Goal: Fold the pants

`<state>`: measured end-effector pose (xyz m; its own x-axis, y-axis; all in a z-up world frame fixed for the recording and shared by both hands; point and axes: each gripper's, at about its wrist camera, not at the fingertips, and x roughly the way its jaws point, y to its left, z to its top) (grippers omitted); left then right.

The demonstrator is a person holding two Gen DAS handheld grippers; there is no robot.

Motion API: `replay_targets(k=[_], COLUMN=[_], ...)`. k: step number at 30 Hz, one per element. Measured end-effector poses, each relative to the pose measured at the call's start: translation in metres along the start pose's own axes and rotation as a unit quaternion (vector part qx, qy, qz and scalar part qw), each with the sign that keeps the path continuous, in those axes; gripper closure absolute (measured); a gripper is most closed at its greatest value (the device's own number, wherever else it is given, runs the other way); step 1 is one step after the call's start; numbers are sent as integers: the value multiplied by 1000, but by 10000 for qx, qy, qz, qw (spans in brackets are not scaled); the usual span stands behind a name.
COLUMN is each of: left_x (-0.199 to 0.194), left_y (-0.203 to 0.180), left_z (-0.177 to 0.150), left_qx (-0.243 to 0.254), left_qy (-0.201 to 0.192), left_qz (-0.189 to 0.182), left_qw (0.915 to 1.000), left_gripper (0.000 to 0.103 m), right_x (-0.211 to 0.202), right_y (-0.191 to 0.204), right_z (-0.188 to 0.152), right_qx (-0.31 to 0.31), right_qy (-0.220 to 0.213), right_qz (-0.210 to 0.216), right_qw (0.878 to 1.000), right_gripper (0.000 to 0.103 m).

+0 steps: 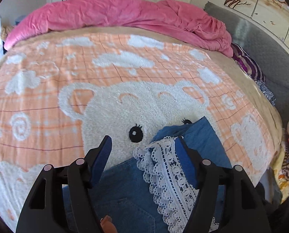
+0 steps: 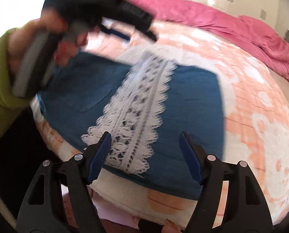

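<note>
On bed blanket (image 2: 251, 101): folded pants (image 2: 193, 97); left hand (image 2: 37, 44) blurred.

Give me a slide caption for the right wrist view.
Open right gripper hovers over lace-trimmed denim pants on bear blanket.

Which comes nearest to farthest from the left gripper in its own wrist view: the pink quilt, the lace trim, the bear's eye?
1. Lace trim: against the left gripper's right-hand finger.
2. Bear's eye: just beyond the fingertips, on the blanket.
3. Pink quilt: bunched along the bed's far edge.
</note>
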<state>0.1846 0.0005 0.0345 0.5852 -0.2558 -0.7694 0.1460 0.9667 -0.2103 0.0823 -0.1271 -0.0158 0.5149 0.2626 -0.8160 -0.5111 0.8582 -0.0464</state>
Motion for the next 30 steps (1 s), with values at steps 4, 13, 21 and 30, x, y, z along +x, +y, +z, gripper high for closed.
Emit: replay_targets(k=[4, 13, 21, 30], left_x=[-16, -60, -111, -153], left_y=[1, 2, 21, 45], left_z=[-12, -44, -83, -117], left_qx=[-38, -46, -287, -744], left_qy=[-86, -492, -822, -983], left_qz=[7, 270, 833, 1121], left_qw=[10000, 9984, 9927, 9860], left_gripper=[36, 20, 9, 8], right_x=[4, -47, -74, -83], right_y=[-5, -18, -24, -13], right_z=[-3, 0, 13, 37], right_qx=[315, 521, 602, 464], right_qy=[34, -493, -859, -965], right_qz=[132, 227, -6, 68], right_qw=[9994, 9972, 9945, 9942], right_gripper=[39, 29, 14, 10])
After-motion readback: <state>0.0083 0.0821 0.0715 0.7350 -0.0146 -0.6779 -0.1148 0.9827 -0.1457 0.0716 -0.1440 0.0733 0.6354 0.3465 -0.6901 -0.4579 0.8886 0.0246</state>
